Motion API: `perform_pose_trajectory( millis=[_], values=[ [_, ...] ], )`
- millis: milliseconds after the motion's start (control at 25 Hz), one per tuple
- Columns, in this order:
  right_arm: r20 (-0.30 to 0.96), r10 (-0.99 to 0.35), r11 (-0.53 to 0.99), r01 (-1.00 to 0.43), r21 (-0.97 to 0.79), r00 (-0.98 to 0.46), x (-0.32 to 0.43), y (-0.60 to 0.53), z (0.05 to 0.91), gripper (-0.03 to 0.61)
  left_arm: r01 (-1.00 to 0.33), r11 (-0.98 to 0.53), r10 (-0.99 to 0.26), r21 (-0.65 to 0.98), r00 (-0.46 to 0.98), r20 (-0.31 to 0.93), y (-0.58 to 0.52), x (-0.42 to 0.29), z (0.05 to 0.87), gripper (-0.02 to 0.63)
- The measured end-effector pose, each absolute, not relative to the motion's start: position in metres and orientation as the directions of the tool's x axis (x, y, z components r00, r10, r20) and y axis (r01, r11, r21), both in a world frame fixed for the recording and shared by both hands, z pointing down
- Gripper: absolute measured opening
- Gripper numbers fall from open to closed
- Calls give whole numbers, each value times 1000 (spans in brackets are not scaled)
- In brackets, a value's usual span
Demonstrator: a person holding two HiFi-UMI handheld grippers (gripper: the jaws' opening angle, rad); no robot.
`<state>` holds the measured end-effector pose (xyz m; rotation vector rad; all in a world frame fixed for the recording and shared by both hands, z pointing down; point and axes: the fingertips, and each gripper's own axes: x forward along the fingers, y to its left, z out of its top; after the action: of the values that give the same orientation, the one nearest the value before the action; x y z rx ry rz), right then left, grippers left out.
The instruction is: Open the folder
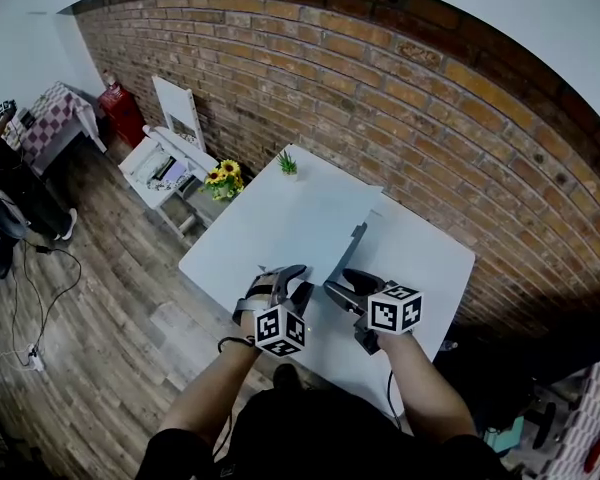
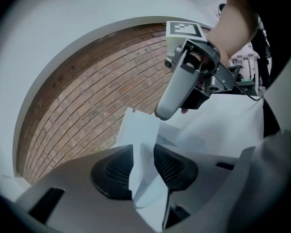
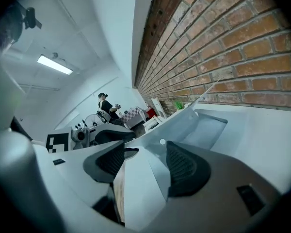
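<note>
A white folder (image 1: pixel 351 250) lies on the white table (image 1: pixel 430 258), its cover lifted and standing on edge between my two grippers. My left gripper (image 1: pixel 298 296) is at the cover's left side; in the left gripper view the white cover (image 2: pixel 141 144) passes between its jaws (image 2: pixel 144 166), which stand apart wider than the thin sheet, so it is open. My right gripper (image 1: pixel 342 286) is on the cover's right side; its jaws (image 3: pixel 144 165) are wide open with the folder's edge (image 3: pixel 136 188) lying loose between them. The right gripper (image 2: pixel 184 81) hangs just beyond the cover.
A brick wall (image 1: pixel 400 98) runs behind the table. A small green plant (image 1: pixel 287 163) stands at the table's far corner and yellow flowers (image 1: pixel 225 178) beside a low white shelf (image 1: pixel 165 168). A person (image 3: pixel 105 106) stands far across the room.
</note>
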<state>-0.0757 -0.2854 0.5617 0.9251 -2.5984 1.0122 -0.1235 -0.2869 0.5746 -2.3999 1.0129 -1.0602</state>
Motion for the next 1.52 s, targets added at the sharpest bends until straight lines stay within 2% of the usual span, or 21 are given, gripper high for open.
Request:
perform_pose_trajectory(
  millis=[80, 120, 160, 320, 800, 1000, 1160, 1520],
  values=[
    [404, -478, 573, -626, -530, -780, -71, -284, 565, 284, -478, -693, -721, -540, 462, 516, -291, -118, 573, 135],
    [411, -477, 573, -630, -524, -777, -67, -282, 568, 284, -482, -693, -721, -536, 460, 518, -292, -117, 571, 106],
    [420, -477, 572, -636, -518, -772, -64, -280, 572, 284, -487, -694, -720, -530, 460, 520, -292, -115, 570, 48],
    [443, -485, 550, -657, -516, -754, -48, -272, 583, 284, -505, -708, -706, -494, 483, 518, -288, -106, 562, 28],
    [539, -533, 444, -757, -479, -653, 41, -244, 622, 282, -439, -772, -632, -460, 608, 480, -254, -24, 552, 28],
    [591, -555, 381, -810, -445, -586, 75, -236, 640, 278, -496, -774, -631, -392, 646, 428, -246, -3, 538, 28],
    [671, -553, 342, -869, -358, -494, 95, -234, 660, 260, -574, -739, -673, -352, 629, 389, -250, -10, 526, 28],
    [781, -513, 340, -920, -197, -357, 106, -232, 682, 166, -687, -650, -755, -326, 533, 382, -267, -61, 527, 28]
  ],
)
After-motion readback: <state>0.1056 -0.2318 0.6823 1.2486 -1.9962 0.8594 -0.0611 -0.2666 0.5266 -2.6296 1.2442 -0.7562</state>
